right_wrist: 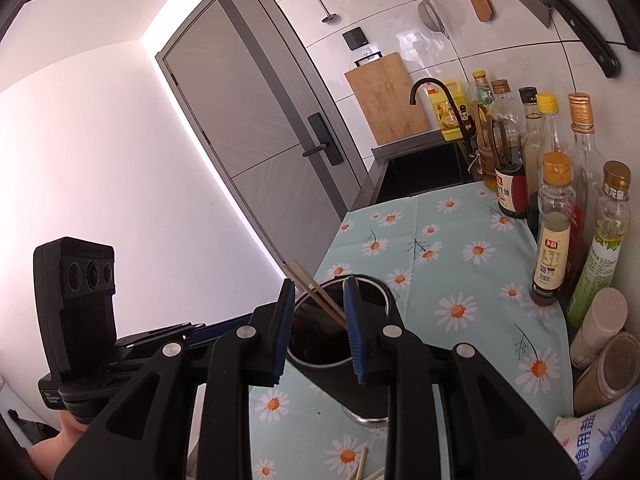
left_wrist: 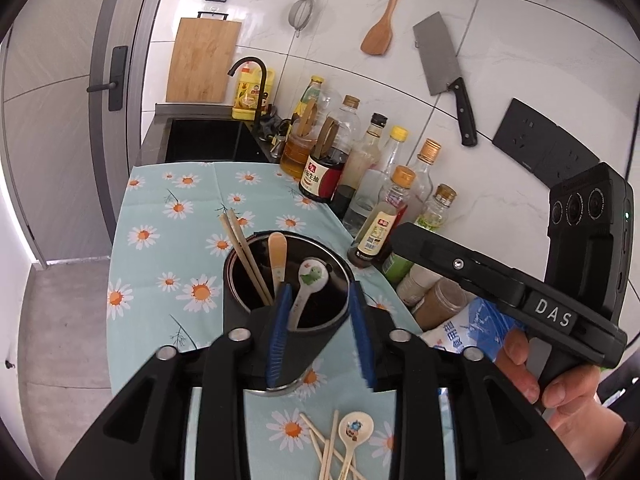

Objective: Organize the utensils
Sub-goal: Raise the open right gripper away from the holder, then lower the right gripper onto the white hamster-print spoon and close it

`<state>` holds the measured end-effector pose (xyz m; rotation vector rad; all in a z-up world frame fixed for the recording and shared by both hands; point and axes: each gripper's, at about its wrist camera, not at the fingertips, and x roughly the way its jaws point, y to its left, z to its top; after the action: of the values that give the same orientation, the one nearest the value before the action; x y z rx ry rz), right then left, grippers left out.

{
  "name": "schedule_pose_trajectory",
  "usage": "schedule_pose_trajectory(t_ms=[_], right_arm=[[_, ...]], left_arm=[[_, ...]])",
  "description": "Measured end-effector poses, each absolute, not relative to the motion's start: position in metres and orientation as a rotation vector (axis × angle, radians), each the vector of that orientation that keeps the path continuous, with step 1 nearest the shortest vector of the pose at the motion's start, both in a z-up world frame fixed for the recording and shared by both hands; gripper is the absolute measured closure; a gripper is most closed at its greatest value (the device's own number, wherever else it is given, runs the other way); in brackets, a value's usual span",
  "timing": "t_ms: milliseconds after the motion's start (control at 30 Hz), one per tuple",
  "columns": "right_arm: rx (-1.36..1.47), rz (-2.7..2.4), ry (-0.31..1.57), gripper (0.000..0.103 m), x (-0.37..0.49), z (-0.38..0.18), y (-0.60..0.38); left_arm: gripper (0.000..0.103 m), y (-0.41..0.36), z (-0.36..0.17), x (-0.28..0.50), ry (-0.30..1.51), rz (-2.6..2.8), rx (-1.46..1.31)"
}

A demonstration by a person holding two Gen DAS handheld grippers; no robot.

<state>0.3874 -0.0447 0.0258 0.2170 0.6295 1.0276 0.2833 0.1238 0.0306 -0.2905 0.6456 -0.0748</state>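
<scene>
A black cylindrical utensil holder (left_wrist: 294,344) stands on the daisy cloth (left_wrist: 160,248). It holds a pair of chopsticks (left_wrist: 246,258), a wooden spoon (left_wrist: 277,258) and a white dinosaur spoon (left_wrist: 308,286). My left gripper (left_wrist: 320,336) is open, its blue pads (left_wrist: 278,340) either side of the holder's near wall. In front lie loose chopsticks (left_wrist: 326,450) and a cartoon ceramic spoon (left_wrist: 354,436). My right gripper (right_wrist: 318,330) is open and empty above the holder (right_wrist: 362,388), with the chopsticks (right_wrist: 316,294) between its pads.
Oil, sauce and spice bottles (left_wrist: 362,168) line the right wall, with a salt bag (left_wrist: 468,332). A sink (left_wrist: 208,140), faucet and cutting board (left_wrist: 202,60) are at the back. A cleaver (left_wrist: 444,72), wooden spatula and strainer hang on the wall.
</scene>
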Motion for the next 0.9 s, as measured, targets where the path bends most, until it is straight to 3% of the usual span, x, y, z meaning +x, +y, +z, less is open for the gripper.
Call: schedule_pose_trajectory(t_ms=[433, 900], right_arm=[[0.200, 1.023, 0.785, 0.070, 0.355, -0.016, -0.084], [0.247, 0.994, 1.048, 0.070, 0.341, -0.100, -0.111]], left_arm=[[0.071, 0.111, 0.015, 0.240, 0.726, -0.093, -0.260], [0.071, 0.091, -0.044, 0.200, 0.887, -0.065, -0.272]])
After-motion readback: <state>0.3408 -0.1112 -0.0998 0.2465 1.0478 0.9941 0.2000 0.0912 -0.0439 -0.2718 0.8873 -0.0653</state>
